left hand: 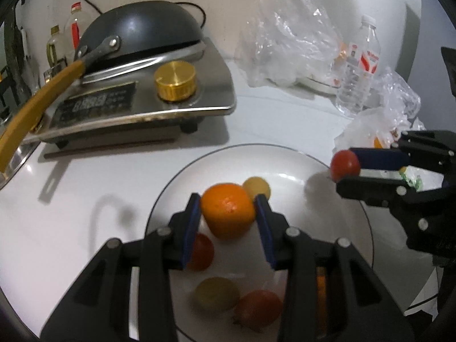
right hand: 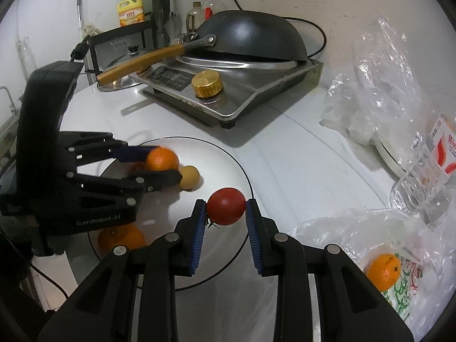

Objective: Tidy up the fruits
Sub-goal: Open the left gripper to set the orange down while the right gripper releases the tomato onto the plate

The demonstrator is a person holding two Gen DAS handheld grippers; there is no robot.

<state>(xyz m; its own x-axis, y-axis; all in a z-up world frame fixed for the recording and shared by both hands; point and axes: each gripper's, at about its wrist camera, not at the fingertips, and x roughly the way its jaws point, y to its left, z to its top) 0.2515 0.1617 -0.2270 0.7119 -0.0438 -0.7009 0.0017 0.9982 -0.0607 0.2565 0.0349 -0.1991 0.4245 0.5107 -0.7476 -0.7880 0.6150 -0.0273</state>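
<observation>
A white plate (left hand: 285, 165) with a dark rim sits on the white counter and holds several fruits: a yellow fruit (left hand: 256, 188), a red tomato (left hand: 202, 252), a greenish fruit (left hand: 216, 293) and a reddish one (left hand: 259, 309). My left gripper (left hand: 228, 211) is shut on an orange (left hand: 228, 209) above the plate; it also shows in the right wrist view (right hand: 161, 159). My right gripper (right hand: 225, 208) is shut on a red tomato (right hand: 226, 205) over the plate's (right hand: 225, 154) right rim; the tomato also shows in the left wrist view (left hand: 345, 164). Another orange (right hand: 383, 270) lies on a plastic bag at right.
An induction cooker (left hand: 142, 105) with a gold knob (left hand: 175, 79) carries an upturned black wok (left hand: 139, 31) with a yellow handle at back left. Crumpled plastic bags (left hand: 290, 34) and a water bottle (left hand: 359, 65) stand at back right. Oil bottles (right hand: 129, 10) stand by the wall.
</observation>
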